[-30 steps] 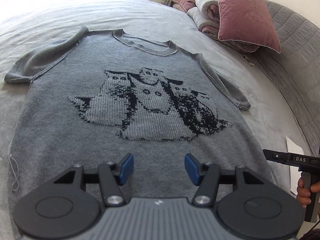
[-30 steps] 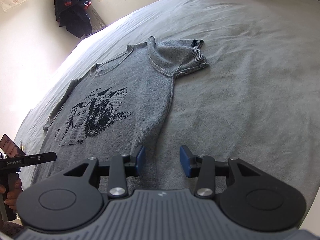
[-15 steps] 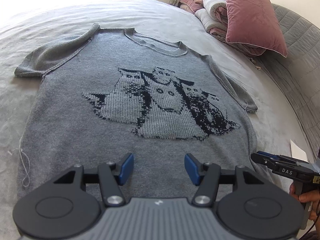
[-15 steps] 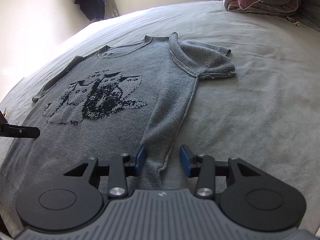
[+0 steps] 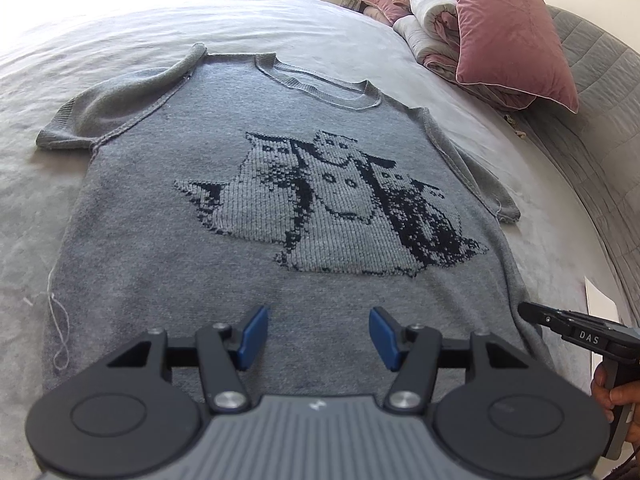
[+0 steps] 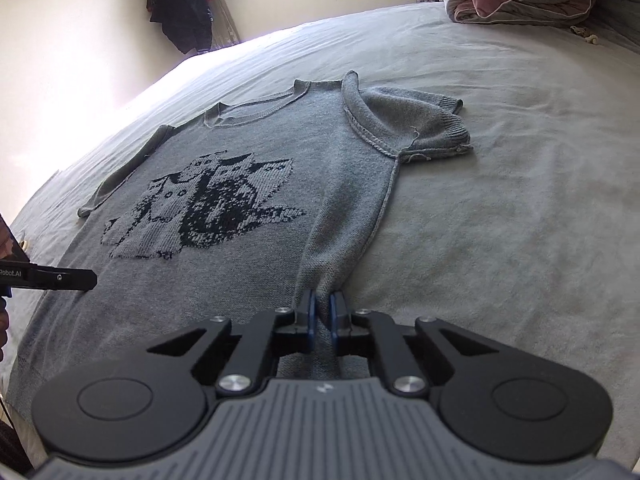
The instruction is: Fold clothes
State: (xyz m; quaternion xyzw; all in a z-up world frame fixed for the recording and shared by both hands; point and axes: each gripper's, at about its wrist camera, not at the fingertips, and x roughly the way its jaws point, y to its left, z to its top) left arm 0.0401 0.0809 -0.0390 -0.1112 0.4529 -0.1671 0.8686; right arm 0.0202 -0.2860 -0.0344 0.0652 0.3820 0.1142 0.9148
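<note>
A grey knitted short-sleeve sweater [image 5: 168,240] with a dark cat pattern lies flat, front up, on the bed; it also shows in the right wrist view [image 6: 328,168]. My left gripper [image 5: 316,334] is open and empty, just above the sweater's bottom hem near its middle. My right gripper [image 6: 322,316] is shut on the sweater's hem at one bottom corner, where the side seam ends. The cloth bunches between its blue pads. The right gripper also shows at the edge of the left wrist view [image 5: 576,332].
The grey bedsheet [image 5: 120,40] spreads around the sweater. Pink pillows and folded quilts [image 5: 500,32] are piled at the head of the bed. A grey quilted edge [image 5: 600,128] runs along one side. Dark clothes [image 6: 184,4] hang on the far wall.
My right gripper has closed on the sweater's bottom corner; it was open before. My left gripper has shifted slightly along the hem and stays open.
</note>
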